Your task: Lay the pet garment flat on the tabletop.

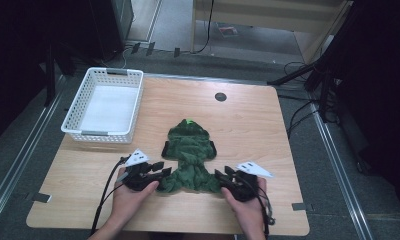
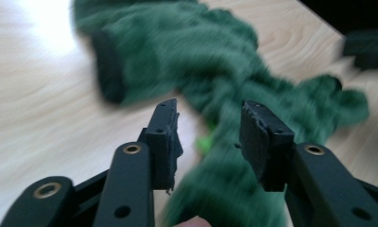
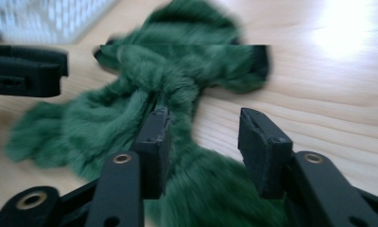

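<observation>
High view: green fuzzy garment (image 1: 189,155) lies bunched in the middle of the wooden table (image 1: 248,120), its near end spread between the two grippers at the front edge.
Basket: white basket (image 1: 104,104) sits at the table's far left, well apart from the garment, nothing in it as far as I can see.
Left gripper (image 1: 160,174): jaws part-open; in the left gripper view the fabric lies under and beyond the gap, pads not pinching it, so I'd say it holds nothing.
Right gripper (image 1: 223,176): same deal, jaws part-open right at the garment's near right corner; in the right gripper view the green fabric (image 3: 144,113) passes below the gap, not clamped.
Done so far: honestly not much to show, the garment is crumpled, not flat or folded, and not in the basket.
Left to do: my guess is grab the near corners, straighten or fold it, then probably move it to the basket.
Blur: both gripper views are smeared, so fine contact is hard to call.
</observation>
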Motion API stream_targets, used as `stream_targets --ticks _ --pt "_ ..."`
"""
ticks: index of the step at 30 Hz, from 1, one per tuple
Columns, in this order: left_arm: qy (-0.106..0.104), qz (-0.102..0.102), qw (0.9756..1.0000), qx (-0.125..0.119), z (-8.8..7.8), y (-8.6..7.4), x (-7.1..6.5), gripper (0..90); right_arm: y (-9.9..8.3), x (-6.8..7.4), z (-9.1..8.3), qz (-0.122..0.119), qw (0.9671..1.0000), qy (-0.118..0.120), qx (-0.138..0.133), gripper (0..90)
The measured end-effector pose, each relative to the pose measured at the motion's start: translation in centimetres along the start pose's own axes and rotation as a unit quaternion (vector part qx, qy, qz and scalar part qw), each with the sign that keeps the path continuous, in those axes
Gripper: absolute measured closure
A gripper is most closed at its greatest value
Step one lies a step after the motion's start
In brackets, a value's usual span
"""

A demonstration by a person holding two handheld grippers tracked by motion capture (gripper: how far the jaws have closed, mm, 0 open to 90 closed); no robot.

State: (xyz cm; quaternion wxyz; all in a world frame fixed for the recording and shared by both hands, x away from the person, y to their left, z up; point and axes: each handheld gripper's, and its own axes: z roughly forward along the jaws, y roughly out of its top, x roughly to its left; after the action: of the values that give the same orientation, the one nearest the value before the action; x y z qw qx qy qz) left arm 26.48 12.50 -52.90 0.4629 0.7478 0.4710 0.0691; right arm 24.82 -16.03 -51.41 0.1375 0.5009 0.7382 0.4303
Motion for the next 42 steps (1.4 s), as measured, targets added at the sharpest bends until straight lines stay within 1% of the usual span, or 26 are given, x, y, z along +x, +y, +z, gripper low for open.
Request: stream_targets --ticks 1,2,4,6,7,9,11,13,15,16,18,20,22,24,26,27,28,29,31,33,34,36,38,40,41,42 --pt "0.002 0.001 0.9999 0.01 0.6 0.3 -0.3 52.0 0.2 0.7 2.0 -0.012 0.9997 -0.012 0.018 51.7" --pt "0.006 0.006 0.9997 0.025 1.4 0.6 -0.6 52.0 0.2 0.7 2.0 -0.012 0.9997 -0.012 0.018 51.7" --pt "0.03 0.028 0.9982 0.043 2.6 0.9 -1.4 50.9 0.4 1.2 3.7 -0.019 0.999 -0.024 0.033 47.8" --pt "0.053 0.04 0.9964 0.053 3.3 1.0 -1.6 57.0 0.5 1.6 4.9 -0.03 0.9977 -0.039 0.047 49.3" --pt "0.064 0.042 0.9955 0.056 3.6 0.9 -1.6 62.5 0.5 1.7 5.3 -0.035 0.9974 -0.041 0.048 52.5" --pt "0.076 0.056 0.9936 0.062 3.7 0.8 -1.4 77.4 0.3 2.1 5.9 -0.059 0.9954 -0.044 0.061 67.3" --pt "0.096 0.073 0.9908 0.061 3.6 0.8 -1.2 86.0 0.3 2.3 5.8 -0.077 0.9933 -0.059 0.063 79.7" --pt "0.119 0.082 0.9879 0.055 3.3 0.9 -1.0 88.8 0.4 2.2 5.7 -0.083 0.9921 -0.074 0.058 83.1" --pt "0.133 0.08 0.9866 0.05 3.0 1.0 -0.5 89.2 0.5 2.1 5.5 -0.092 0.9902 -0.09 0.054 83.5" --pt "0.135 0.076 0.987 0.044 2.9 1.0 -0.3 89.1 0.5 2.0 5.5 -0.092 0.9907 -0.084 0.055 83.4" --pt "0.111 0.061 0.9916 0.029 2.5 1.2 -0.3 85.1 0.6 2.2 5.4 -0.093 0.9923 -0.065 0.05 81.3" --pt "0.094 0.055 0.9939 0.015 1.9 1.4 -0.7 72.3 0.8 2.7 5.0 -0.09 0.9949 -0.035 0.028 76.5" --pt "0.07 0.034 0.9968 0.016 1.5 1.4 -0.7 62.0 1.2 3.2 4.1 -0.089 0.9958 -0.021 0.0 70.7" --pt "0.054 0.021 0.9978 0.033 1.7 1.3 -0.6 52.2 1.5 3.1 3.9 -0.078 0.9968 -0.017 -0.005 65.2" --pt "0.057 0.03 0.9967 0.049 2.1 0.8 -0.7 49.1 1.3 2.9 4.3 -0.065 0.9977 -0.003 0.019 61.0" --pt "0.058 0.034 0.9961 0.058 2.4 0.6 -0.7 48.7 1.0 2.9 4.7 -0.067 0.9971 -0.006 0.034 60.8" --pt "0.064 0.041 0.9951 0.064 2.6 0.3 -0.8 51.9 0.8 2.9 5.1 -0.075 0.9959 -0.017 0.047 63.6" --pt "0.068 0.047 0.9945 0.066 2.6 0.2 -0.9 59.4 0.5 3.0 5.4 -0.077 0.9953 -0.027 0.053 70.7" --pt "0.073 0.055 0.9942 0.057 2.4 0.3 -1.1 74.6 0.3 3.0 5.6 -0.082 0.9948 -0.036 0.049 81.9" --pt "0.085 0.057 0.994 0.038 1.7 0.9 -1.2 80.6 0.8 3.2 5.1 -0.082 0.9955 -0.04 0.023 85.3" --pt "0.081 0.049 0.9952 0.024 1.3 1.2 -1.2 81.2 1.2 3.4 4.6 -0.085 0.9957 -0.037 0.007 85.6" --pt "0.084 0.046 0.9954 0.002 0.3 1.8 -1.2 81.4 2.1 3.8 3.8 -0.092 0.995 -0.033 -0.021 85.8" --pt "0.072 0.033 0.9968 -0.014 -0.5 2.2 -1.2 80.7 2.6 4.2 3.1 -0.096 0.994 -0.032 -0.041 85.8" --pt "0.057 0.029 0.998 0.005 -0.4 2.4 -1.1 78.4 2.9 4.3 3.0 -0.102 0.9937 -0.026 -0.04 85.5" --pt "0.05 0.031 0.998 0.024 0.0 2.2 -1.1 75.9 2.8 4.3 3.3 -0.107 0.9935 -0.027 -0.031 84.9" --pt "0.055 0.041 0.9968 0.041 0.4 1.9 -1.0 74.1 2.6 4.3 3.7 -0.11 0.9934 -0.027 -0.013 83.7"
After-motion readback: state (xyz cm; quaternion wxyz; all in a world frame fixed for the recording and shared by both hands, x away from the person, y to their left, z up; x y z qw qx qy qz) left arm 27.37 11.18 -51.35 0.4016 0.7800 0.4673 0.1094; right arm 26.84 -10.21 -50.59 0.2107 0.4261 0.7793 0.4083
